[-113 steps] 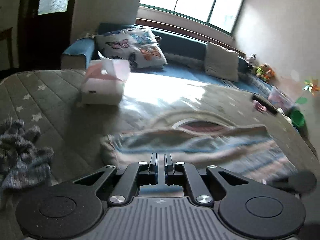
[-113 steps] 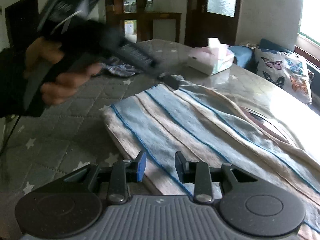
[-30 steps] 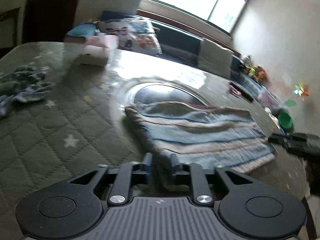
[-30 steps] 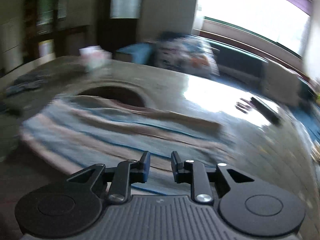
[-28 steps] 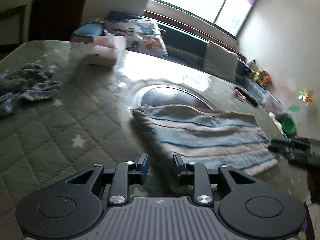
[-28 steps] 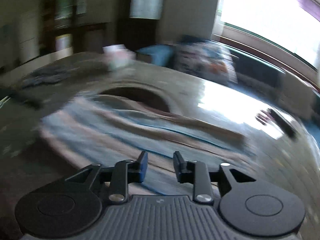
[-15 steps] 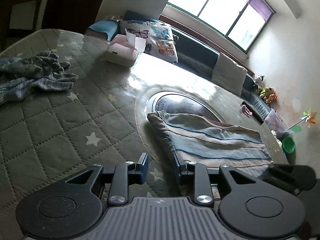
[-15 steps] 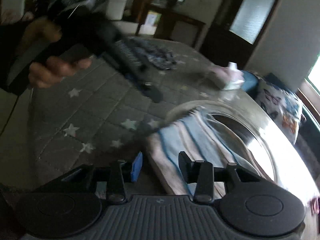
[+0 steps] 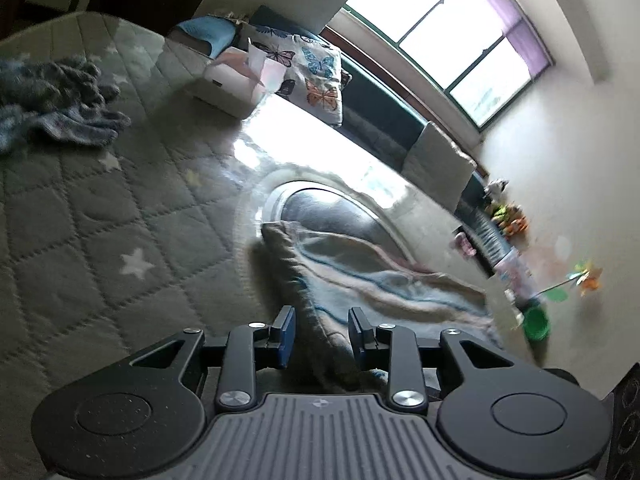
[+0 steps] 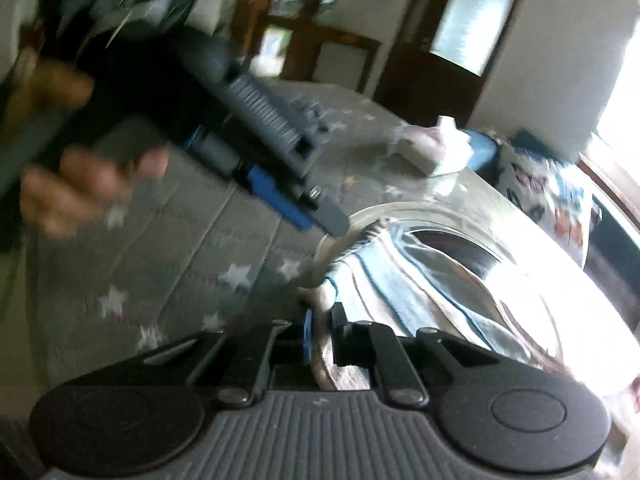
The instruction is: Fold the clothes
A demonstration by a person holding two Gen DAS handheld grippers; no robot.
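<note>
The striped garment [image 9: 384, 280], folded into a flat band of blue and beige, lies on the table [image 9: 80, 216] across the rim of a round glass inset [image 9: 332, 212]. The right hand-held gripper [image 10: 320, 336] has its jaws pressed together on the garment's near edge, cloth bunched between the pads. The left hand-held gripper [image 9: 322, 330] straddles the folded edge at the garment's other end; its jaws are opening, the cloth running between them with neither pad pressing on it. In the right wrist view a person's hand [image 10: 84, 184] grips the left gripper's handle above the quilted, star-printed table cover [image 10: 168, 248]. Toward the table's far edge stand a tissue box [image 9: 236, 84] and a crumpled grey knit garment [image 9: 56, 100]. Beyond the table a butterfly cushion [image 9: 312, 76] rests on a sofa [image 9: 380, 116].
</note>
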